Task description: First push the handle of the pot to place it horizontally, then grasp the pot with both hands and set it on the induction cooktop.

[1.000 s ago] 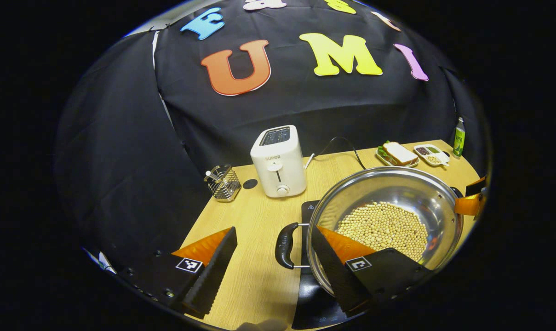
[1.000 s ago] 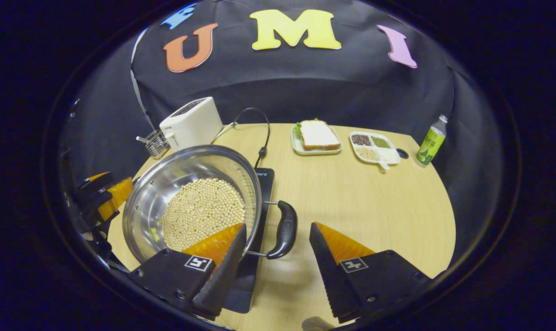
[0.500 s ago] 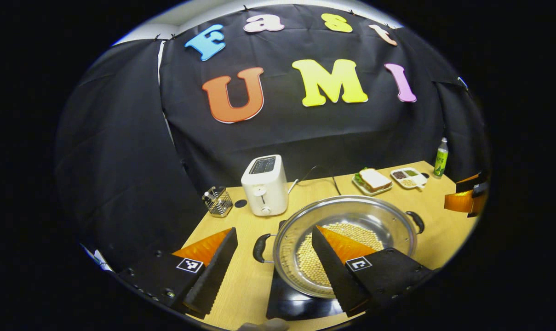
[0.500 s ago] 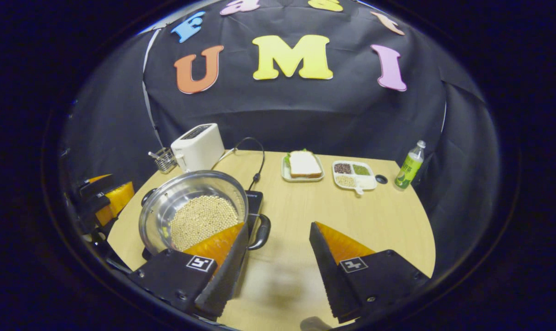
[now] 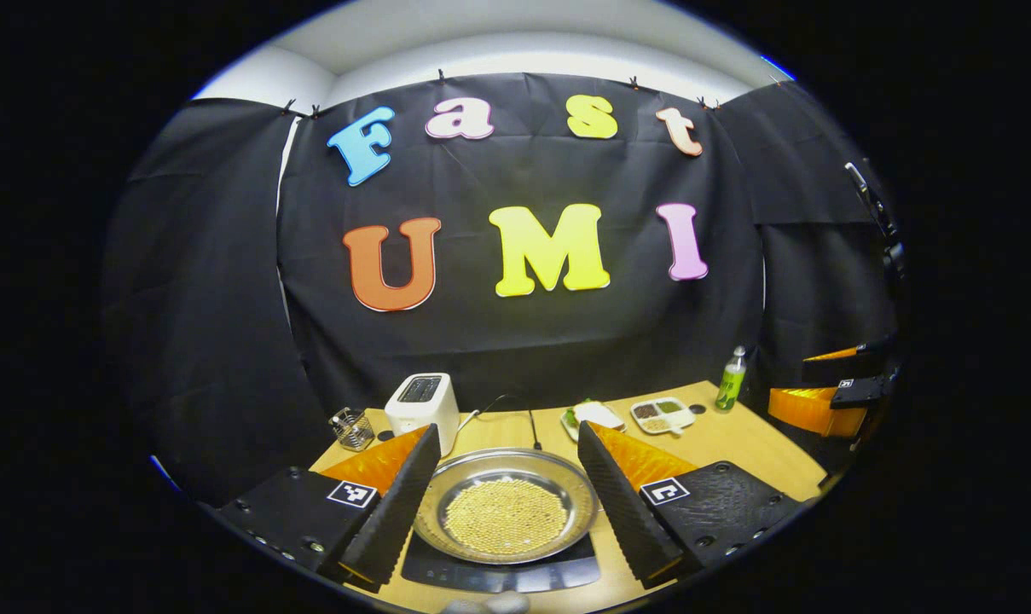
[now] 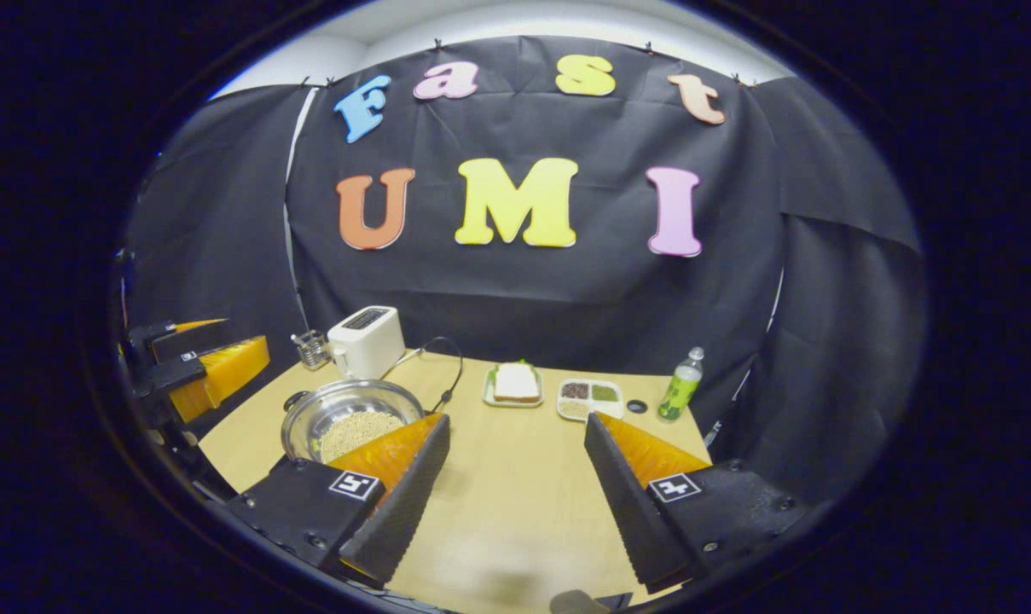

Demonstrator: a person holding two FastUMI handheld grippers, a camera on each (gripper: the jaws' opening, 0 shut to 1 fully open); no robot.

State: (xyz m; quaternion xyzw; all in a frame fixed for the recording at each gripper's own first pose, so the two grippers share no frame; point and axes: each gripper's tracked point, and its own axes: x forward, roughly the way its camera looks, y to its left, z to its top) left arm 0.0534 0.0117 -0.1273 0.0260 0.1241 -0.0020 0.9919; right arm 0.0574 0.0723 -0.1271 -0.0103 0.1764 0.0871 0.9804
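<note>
1. One steel pot (image 5: 506, 512) full of pale round beans (image 5: 505, 516) sits on the black induction cooktop (image 5: 502, 570), which lies flat on the wooden counter (image 6: 524, 477).
2. Seen from the left gripper view, the pot rests between the two spread fingers of the left claw (image 5: 506, 490); neither finger touches it, so that claw is released and holding nothing.
3. From the right gripper view, the pot (image 6: 351, 418) shows one dark side handle (image 6: 294, 399) on the side away from the right claw (image 6: 515, 465), with the cooktop mostly hidden beneath it.
4. Right claw fingers stand wide apart over bare counter beside the pot; it is released as well.
5. Behind the pot stands a white toaster (image 5: 421, 402), its dark cord (image 6: 447, 371) curling over the counter toward the cooktop.
6. Beside the toaster, away from the pot, is a small wire basket (image 5: 351, 428).
7. Farther from the pot, along the back of the counter, lie a plate with a sandwich (image 6: 515, 384), then a divided tray (image 6: 590, 397) of assorted grains, then a green bottle (image 6: 680, 396) standing upright.
8. At the edge of each view, the other claw appears held up off the counter, well apart from the pot.
</note>
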